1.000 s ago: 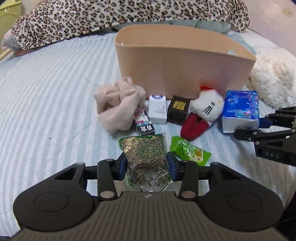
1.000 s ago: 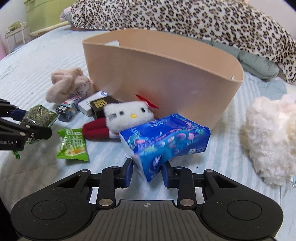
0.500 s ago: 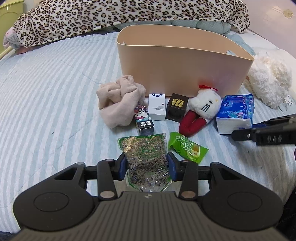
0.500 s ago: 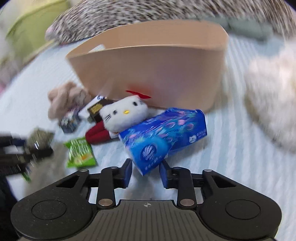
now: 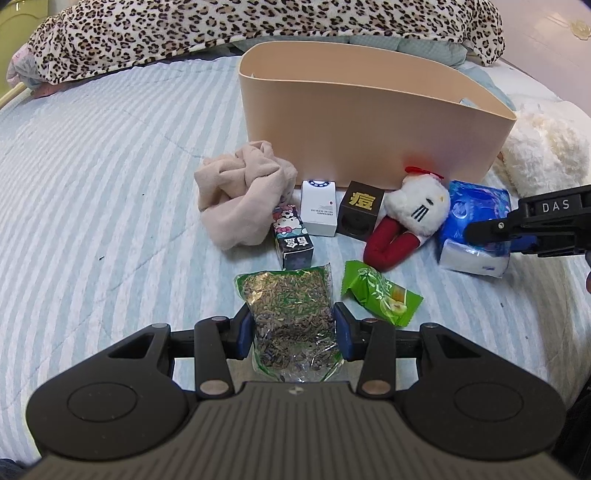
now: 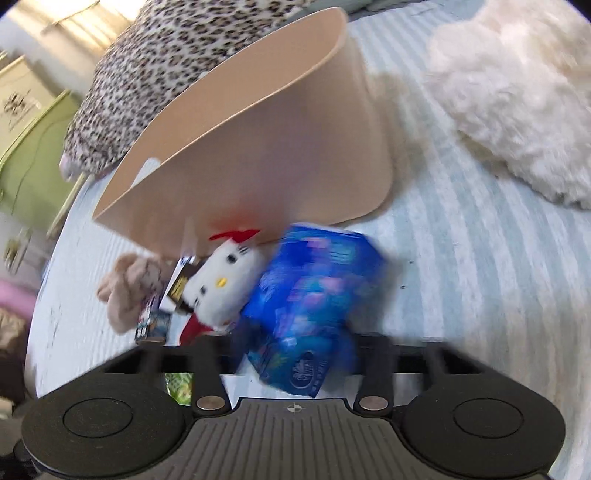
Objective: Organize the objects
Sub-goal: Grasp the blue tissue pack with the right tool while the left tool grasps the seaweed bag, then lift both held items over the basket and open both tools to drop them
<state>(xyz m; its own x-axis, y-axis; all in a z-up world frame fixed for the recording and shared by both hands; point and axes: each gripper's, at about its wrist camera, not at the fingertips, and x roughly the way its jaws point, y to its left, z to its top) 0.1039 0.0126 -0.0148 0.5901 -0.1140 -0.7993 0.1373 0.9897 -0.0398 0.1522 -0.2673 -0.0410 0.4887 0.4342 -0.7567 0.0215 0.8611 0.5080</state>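
a: what's the left gripper [image 5: 293, 334] got?

b: its jaws are pinching a clear bag of dried herbs [image 5: 291, 317] by both sides, low over the striped bed [image 5: 92, 177].

a: and the right gripper [image 6: 295, 354]?

b: its jaws are clamped on a blue tissue pack [image 6: 314, 295]. that view is blurred and tilted. in the left view the pack [image 5: 476, 225] sits at the right end of the row, with the gripper [image 5: 517, 225] across it.

a: where's everything else?

b: the tan bin [image 5: 369, 122] stands on the bed behind the row. in front of it, left to right: a crumpled beige cloth [image 5: 240, 199], a small cartoon carton [image 5: 291, 236], a white box [image 5: 318, 206], a dark box [image 5: 360, 212], and a white plush cat [image 5: 413, 218] touching the tissue pack. a green snack packet [image 5: 380, 291] lies just right of the herb bag.

a: anything behind?

b: a leopard-print blanket [image 5: 221, 29] past the bin, and a fluffy white cushion [image 5: 546, 155] to its right.
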